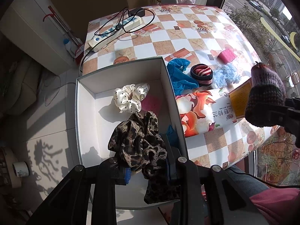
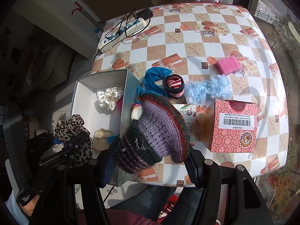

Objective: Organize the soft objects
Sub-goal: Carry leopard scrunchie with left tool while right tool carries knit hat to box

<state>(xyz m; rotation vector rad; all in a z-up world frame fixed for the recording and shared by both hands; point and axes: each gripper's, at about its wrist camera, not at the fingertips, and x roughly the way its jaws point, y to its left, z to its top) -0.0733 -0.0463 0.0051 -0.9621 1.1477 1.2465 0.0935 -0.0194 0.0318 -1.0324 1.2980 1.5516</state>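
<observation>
Leopard-print scrunchie clamped in left hand-held gripper, hanging directly above open white box; drop lies straight down. Right hand-held gripper grips knitted hat above worktop, box to its left.
</observation>
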